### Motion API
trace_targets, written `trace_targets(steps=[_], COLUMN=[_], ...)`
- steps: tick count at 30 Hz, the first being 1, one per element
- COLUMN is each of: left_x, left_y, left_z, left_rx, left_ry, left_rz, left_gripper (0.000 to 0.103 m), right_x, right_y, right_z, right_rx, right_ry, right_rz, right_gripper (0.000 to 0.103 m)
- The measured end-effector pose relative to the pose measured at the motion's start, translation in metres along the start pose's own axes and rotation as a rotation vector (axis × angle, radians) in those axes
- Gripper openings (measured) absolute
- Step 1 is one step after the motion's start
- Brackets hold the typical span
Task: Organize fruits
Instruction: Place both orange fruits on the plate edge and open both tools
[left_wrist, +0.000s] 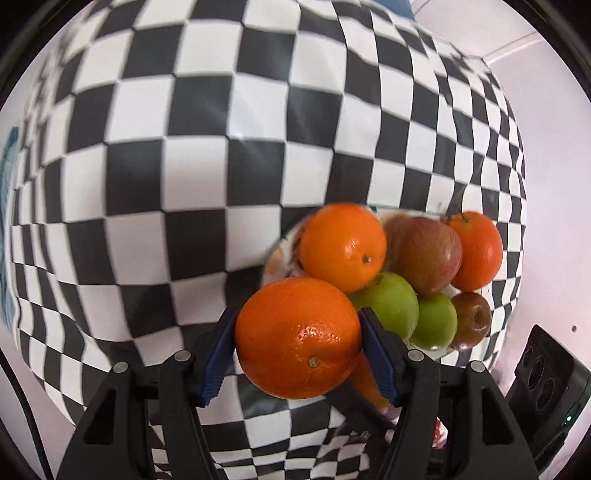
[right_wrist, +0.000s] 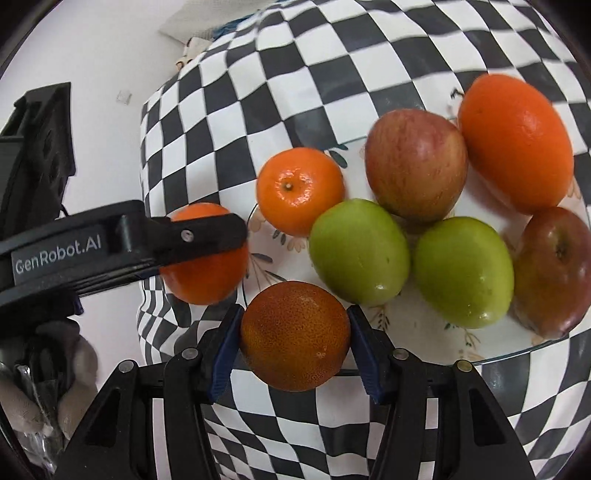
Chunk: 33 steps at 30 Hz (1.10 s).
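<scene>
L gripper (left_wrist: 298, 343) jaws abt half open, clamped on a bright orange (left_wrist: 297, 336), just beside the plate (right_wrist: 413, 325). R gripper (right_wrist: 294, 338) jaws (blue pads) bracket a dark orange (right_wrist: 294, 335) at plate's near rim; can't tell if pads press. Plate sits on checkered cloth (right_wrist: 295, 74); white wall (right_wrist: 92, 74) beyond it.

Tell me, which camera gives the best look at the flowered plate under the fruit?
The right wrist view. There the plate shows its white surface, painted flowers and near rim, with apples and oranges on it. In the left wrist view the plate is mostly hidden behind piled fruit and the held orange; only a blurred sliver shows.
</scene>
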<state>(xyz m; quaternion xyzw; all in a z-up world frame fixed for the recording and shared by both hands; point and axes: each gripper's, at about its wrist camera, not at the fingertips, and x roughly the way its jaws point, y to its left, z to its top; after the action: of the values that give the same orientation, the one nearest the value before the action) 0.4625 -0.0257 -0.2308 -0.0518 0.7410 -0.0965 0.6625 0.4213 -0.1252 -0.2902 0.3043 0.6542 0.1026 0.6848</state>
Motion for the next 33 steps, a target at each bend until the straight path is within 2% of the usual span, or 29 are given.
trace_targets(steps=[1,2,3,4,5,8,13,18,22,28,33], left_x=[0.001,0.003,0.002,0.002,-0.001,-0.014,-0.037,-0.058,-0.068,-0.072,-0.085], left_y=[-0.001,-0.002,-0.003,-0.004,-0.005,-0.007,-0.013,-0.009,0.000,-0.005,-0.020], left_z=[0.001,0.000,-0.001,-0.001,-0.001,-0.002,-0.015,-0.036,-0.058,-0.092,-0.120], left_rx=[0.004,0.010,0.014,0.017,0.018,0.027,0.047,0.047,0.038,0.016,0.012], left_ry=[0.001,0.001,-0.003,-0.010,-0.022,-0.053,-0.127,-0.232,-0.286,-0.335,-0.409], left_rz=[0.004,0.013,0.015,0.008,-0.003,-0.013,0.041,0.127,0.151,0.153,0.165], left_gripper=[0.063,0.064,0.077,0.094,0.096,0.096,0.097,0.097,0.097,0.097,0.097], right_x=[0.002,-0.003,-0.004,-0.007,-0.011,-0.019,-0.043,-0.081,-0.108,-0.133,-0.153], right_y=[0.000,-0.002,-0.002,-0.003,-0.003,-0.003,-0.011,-0.017,-0.022,-0.020,-0.012], right_z=[0.001,-0.002,-0.003,-0.003,-0.004,-0.006,-0.010,-0.013,-0.019,-0.033,-0.048], right_rx=[0.006,0.008,0.009,0.010,0.005,-0.009,-0.014,-0.073,-0.126,-0.178,-0.211], right_ry=[0.001,-0.001,-0.004,-0.004,-0.004,-0.010,-0.058,-0.158,-0.212,-0.254,-0.309], right_rz=[-0.024,-0.038,-0.030,-0.038,-0.059,-0.093,-0.150,-0.300,-0.402,-0.461,-0.479], right_gripper=[0.077,0.092,0.097,0.097,0.097,0.097,0.097,0.097,0.099,0.099,0.099])
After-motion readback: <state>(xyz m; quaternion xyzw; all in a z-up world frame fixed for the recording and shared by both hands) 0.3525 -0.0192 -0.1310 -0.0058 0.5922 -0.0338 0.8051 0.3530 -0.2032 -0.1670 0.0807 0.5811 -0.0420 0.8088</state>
